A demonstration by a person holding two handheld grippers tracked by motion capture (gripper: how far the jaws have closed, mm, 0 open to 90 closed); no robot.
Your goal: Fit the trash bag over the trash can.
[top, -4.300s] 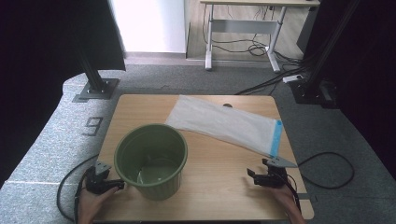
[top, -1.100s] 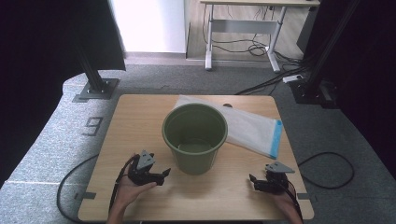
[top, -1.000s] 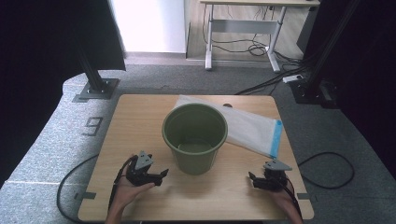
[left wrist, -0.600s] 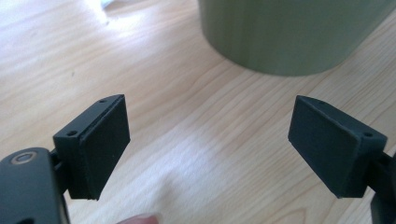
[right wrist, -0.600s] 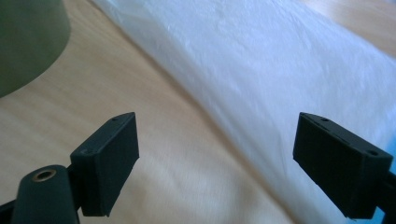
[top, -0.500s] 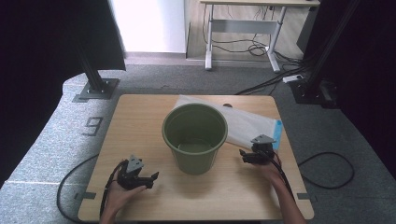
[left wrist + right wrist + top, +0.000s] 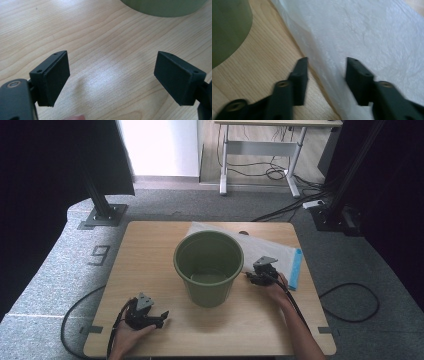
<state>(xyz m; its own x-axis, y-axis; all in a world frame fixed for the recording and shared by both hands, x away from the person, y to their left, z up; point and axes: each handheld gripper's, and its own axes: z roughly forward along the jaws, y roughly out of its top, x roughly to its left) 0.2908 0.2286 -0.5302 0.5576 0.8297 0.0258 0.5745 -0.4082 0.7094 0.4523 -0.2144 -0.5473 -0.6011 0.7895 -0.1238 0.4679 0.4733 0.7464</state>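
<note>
White plastic bag (image 7: pixel 372 37) edge between parted right tongs (image 7: pixel 325 66), left tongs (image 7: pixel 111 75) wide, green bucket (image 7: pixel 208 267) beside.

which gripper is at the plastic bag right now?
The right gripper, jaws open astride the near edge of the white plastic bag beside the green bucket. The left gripper hangs open over bare wooden table, away from the bag.

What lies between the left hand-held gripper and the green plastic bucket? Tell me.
Bare wooden tabletop separates the left hand-held gripper from the green plastic bucket, as its own view shows.
</note>
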